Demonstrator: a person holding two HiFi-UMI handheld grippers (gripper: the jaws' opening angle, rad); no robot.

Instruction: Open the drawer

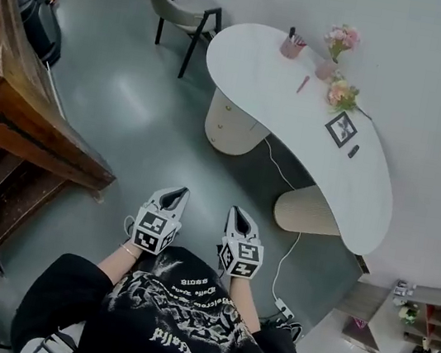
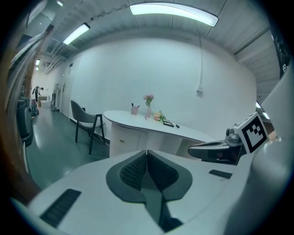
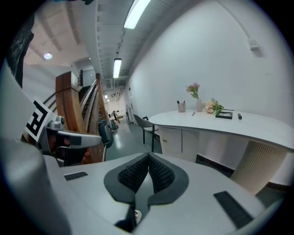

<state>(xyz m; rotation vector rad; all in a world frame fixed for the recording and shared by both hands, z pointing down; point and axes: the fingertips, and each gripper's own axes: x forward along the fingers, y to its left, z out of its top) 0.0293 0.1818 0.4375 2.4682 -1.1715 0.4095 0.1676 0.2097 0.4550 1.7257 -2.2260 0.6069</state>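
Note:
The drawers sit in the rounded white pedestal (image 1: 231, 124) under the curved white desk (image 1: 262, 78), with small knobs on their fronts. They look closed; the same drawer fronts (image 2: 120, 137) (image 3: 171, 134) are also in both gripper views, a few steps away. My left gripper (image 1: 176, 194) (image 2: 147, 152) is shut with nothing between its pads. My right gripper (image 1: 236, 213) (image 3: 148, 155) is shut and empty too. Both are held side by side before my chest, over the floor, pointing toward the desk and well short of it.
A chair (image 1: 186, 6) stands left of the desk. On the desk are a pen cup (image 1: 291, 47), flowers (image 1: 342, 39) and a picture frame (image 1: 341, 129). A ribbed pedestal (image 1: 307, 211) and a cable (image 1: 283, 262) lie ahead right. A wooden staircase (image 1: 12, 120) is on the left.

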